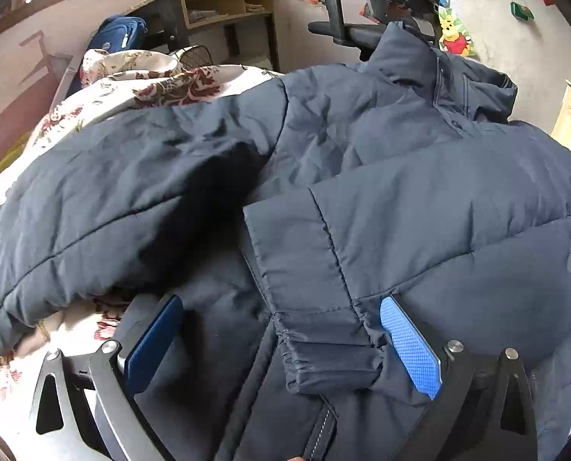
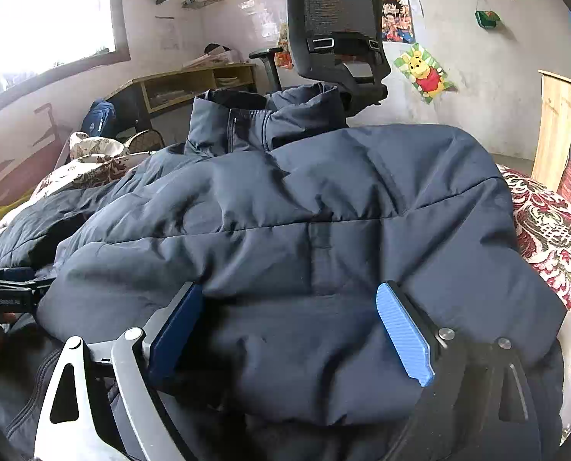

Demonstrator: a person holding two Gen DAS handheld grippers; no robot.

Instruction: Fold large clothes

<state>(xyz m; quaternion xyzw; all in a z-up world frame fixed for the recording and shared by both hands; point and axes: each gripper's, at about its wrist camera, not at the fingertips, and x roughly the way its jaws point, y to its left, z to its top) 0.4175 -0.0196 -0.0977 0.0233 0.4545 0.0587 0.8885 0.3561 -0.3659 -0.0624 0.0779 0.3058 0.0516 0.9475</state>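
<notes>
Floral bedspread point(image 2: 546, 226), navy jacket point(image 2: 285, 211) overhanging, claws agape

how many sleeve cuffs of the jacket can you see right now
1: an elastic sleeve cuff lies folded across the navy puffer jacket front, between the left gripper fingers. The other cuff may be hidden.

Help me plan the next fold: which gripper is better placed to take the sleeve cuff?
Left. The left gripper is open with the navy puffer jacket's elastic cuff between its fingers; the right gripper straddles only smooth body fabric.

Both wrist views close over jacket point(image 1: 400, 199)
</notes>
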